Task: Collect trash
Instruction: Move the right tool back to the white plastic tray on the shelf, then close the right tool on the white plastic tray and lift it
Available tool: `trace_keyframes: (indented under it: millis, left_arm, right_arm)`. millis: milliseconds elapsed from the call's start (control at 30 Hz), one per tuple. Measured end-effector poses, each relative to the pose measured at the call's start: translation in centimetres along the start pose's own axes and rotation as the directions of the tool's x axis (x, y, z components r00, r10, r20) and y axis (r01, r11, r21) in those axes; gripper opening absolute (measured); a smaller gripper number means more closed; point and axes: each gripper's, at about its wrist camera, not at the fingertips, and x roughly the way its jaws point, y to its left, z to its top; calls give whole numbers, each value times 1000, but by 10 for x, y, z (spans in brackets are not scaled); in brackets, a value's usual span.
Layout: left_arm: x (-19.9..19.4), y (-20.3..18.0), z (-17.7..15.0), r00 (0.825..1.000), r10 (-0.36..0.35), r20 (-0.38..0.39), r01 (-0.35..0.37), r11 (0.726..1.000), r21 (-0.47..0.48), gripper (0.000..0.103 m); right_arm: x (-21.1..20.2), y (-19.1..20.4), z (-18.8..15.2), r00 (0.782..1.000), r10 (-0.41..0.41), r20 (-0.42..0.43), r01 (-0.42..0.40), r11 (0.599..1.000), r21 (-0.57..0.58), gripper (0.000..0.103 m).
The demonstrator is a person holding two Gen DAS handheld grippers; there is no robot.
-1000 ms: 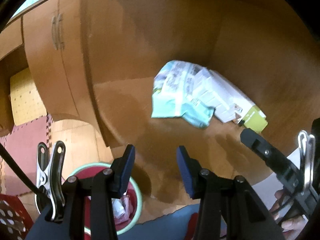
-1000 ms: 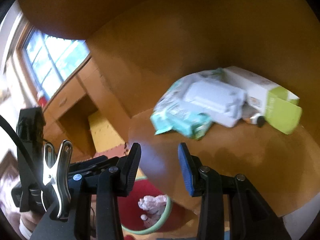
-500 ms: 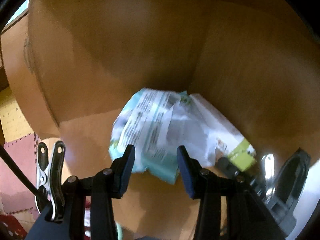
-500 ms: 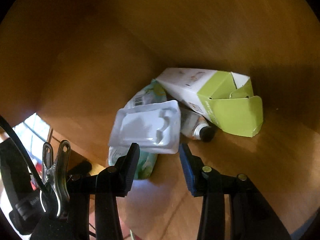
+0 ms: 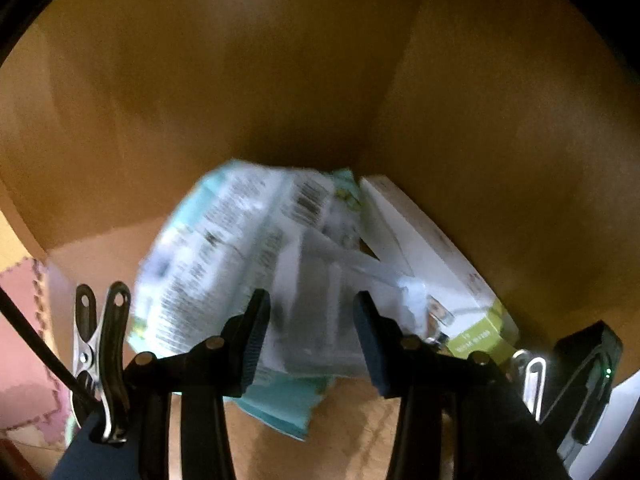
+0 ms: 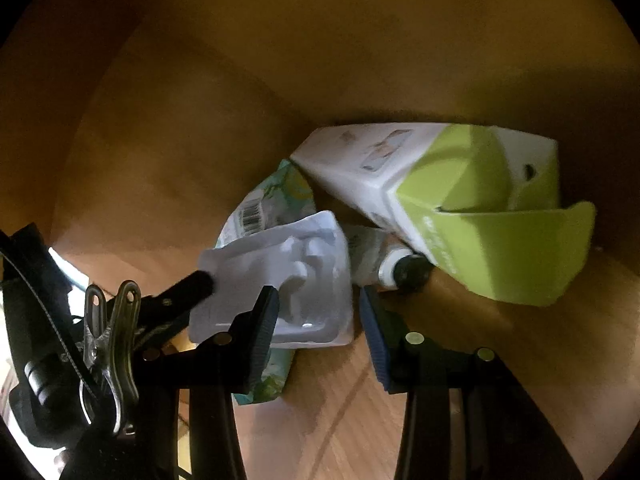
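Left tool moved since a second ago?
Yes. The left tool closed in on the teal packet in the wooden corner; the floor bin left view.

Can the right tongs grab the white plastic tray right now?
Probably yes. The right tongs are open, and the white plastic tray lies on top of the pile just ahead of them with nothing covering it.

blurred: teal packet [image 5: 224,240] print | half-hidden: tube [image 6: 384,264]

Trash count in front of my claws

I see one teal wrapper [image 6: 276,196], one plastic tray [image 6: 296,276], one green-white carton [image 6: 460,200], one tube [image 6: 384,264].
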Motion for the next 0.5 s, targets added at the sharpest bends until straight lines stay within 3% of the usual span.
trace_keyframes:
  millis: [200, 500]
  left_arm:
    - [-14, -7, -12, 998, 28, 49, -30, 999, 36, 48]
    - [-50, -4, -39, 996, 19, 88, -20, 1000, 14, 48]
  right_arm:
    - [-2, 7, -1, 1000, -6, -5, 5, 999, -38, 47]
    - [-25, 24, -22, 1000, 0, -21, -1, 998, -67, 47]
